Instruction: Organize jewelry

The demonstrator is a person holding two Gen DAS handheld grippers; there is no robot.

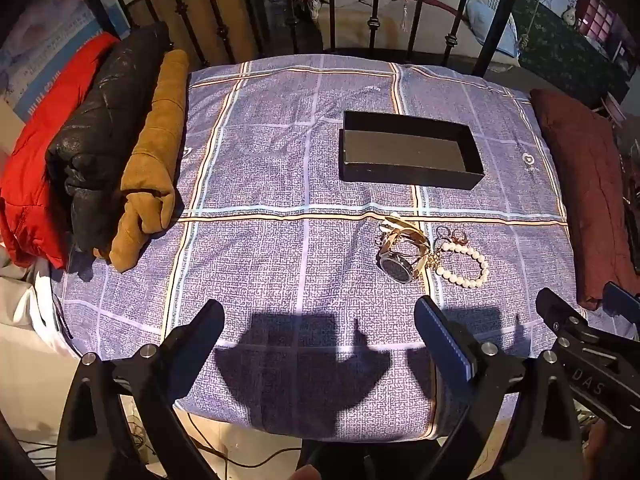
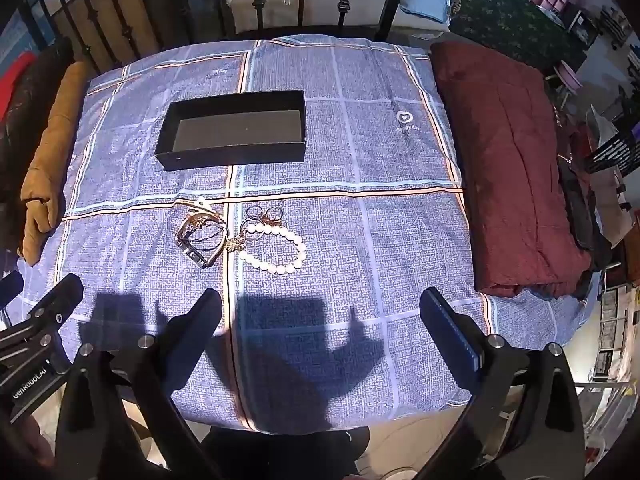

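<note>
only left view shows red jacket (image 1: 28, 152) beside black box (image 1: 408, 152).

Both grippers are matte black with silver screws, the left gripper (image 1: 320, 322) and right gripper (image 2: 322, 312) each wearing one blue ridged pad (white lettering on the bodies).

Plaid blue bedspread (image 1: 280, 184), folded jackets (image 1: 96, 140) left, maroon blanket (image 2: 516, 168) right
</note>
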